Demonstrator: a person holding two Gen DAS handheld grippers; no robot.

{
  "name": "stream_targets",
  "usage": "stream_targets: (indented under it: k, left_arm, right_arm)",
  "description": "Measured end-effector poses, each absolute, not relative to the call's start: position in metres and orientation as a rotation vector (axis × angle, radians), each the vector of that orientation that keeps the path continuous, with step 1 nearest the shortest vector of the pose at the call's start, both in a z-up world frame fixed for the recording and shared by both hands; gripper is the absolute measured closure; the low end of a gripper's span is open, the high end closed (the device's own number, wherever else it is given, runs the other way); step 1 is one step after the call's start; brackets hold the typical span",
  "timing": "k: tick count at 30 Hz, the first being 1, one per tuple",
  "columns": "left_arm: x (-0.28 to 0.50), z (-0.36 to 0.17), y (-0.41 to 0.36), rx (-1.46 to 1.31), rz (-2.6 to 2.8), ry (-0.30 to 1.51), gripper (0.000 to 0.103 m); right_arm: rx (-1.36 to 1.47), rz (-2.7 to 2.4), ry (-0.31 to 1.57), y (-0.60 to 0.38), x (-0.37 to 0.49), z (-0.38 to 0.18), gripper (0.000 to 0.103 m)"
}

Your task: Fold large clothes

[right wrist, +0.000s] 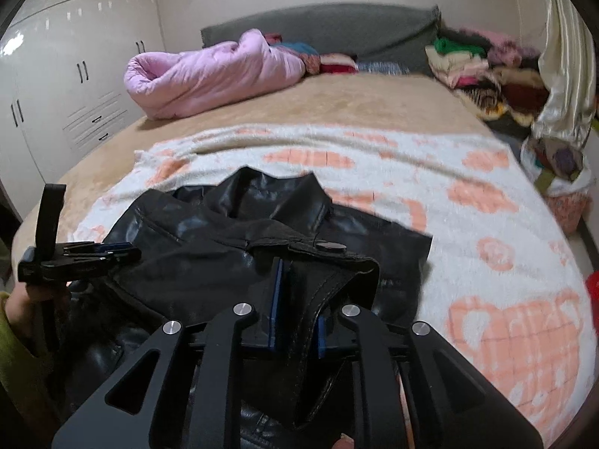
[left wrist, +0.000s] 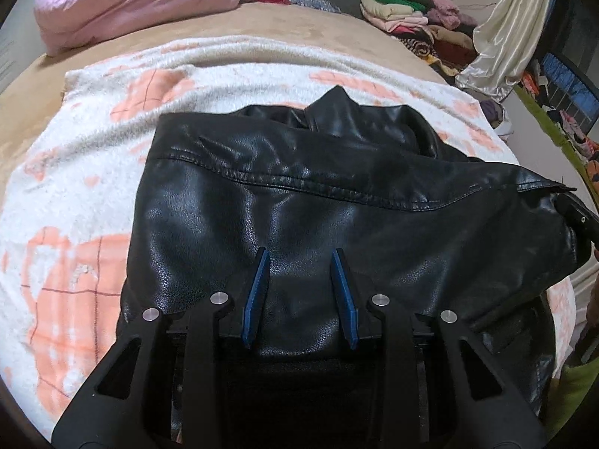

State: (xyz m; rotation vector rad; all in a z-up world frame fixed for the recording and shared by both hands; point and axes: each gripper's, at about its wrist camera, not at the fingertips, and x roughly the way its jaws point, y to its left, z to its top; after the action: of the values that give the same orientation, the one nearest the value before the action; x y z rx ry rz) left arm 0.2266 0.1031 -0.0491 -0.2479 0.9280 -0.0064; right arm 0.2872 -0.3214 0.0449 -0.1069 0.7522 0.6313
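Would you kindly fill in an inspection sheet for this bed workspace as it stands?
Surface: white and peach blanket spread over a tan bed cover.
Job's things: black leather jacket lying on the blanket, collar away from the cameras.
Clutter: rolled pink quilt; pile of clothes by the headboard.
Grippers: left gripper over the jacket, nothing between its pads; right gripper with a jacket flap between its pads.
Cables: nothing seen.
Surroundings: white wardrobe; cream curtain.
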Motion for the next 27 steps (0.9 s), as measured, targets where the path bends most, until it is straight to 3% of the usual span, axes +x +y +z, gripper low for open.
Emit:
stream_targets:
  k: [4, 5, 6, 16, 25, 27]
  left_arm:
    - [0.229, -0.055, 0.103, -0.244, -0.005, 0.94, 0.077]
    - [0.23, -0.057, 0.103, -0.242, -0.004, 0.943, 0.077]
    - [0.23, -0.057, 0.103, -0.244, -0.003, 0.944, 0.077]
    - [0.231, -0.06, 0.097, -0.214, 0.013, 0.928, 0.077]
    - [0.23, -0.061, 0.097, -0.217, 0.014, 0.926, 0.077]
    - [0.23, -0.061, 0.097, -0.217, 0.014, 0.926, 0.077]
  right_arm:
    - [-0.084, 0.643, 0.798, -0.325, 0.289, 0.041, 0.081]
    - [-0.097, 0.624, 0.792, -0.326, 0.288, 0.042, 0.063]
    - [-0.112, 0.608, 0.786, -0.326, 0.287, 0.044, 0.059]
    - [-0.012, 0.535, 0.599, -0.337, 0.276, 0.068, 0.06]
    - [-0.217, 0.62, 0.692, -0.262, 0.276, 0.028, 0.059]
    - [-0.238, 0.614, 0.699, -0.254, 0.275, 0.022, 0.055]
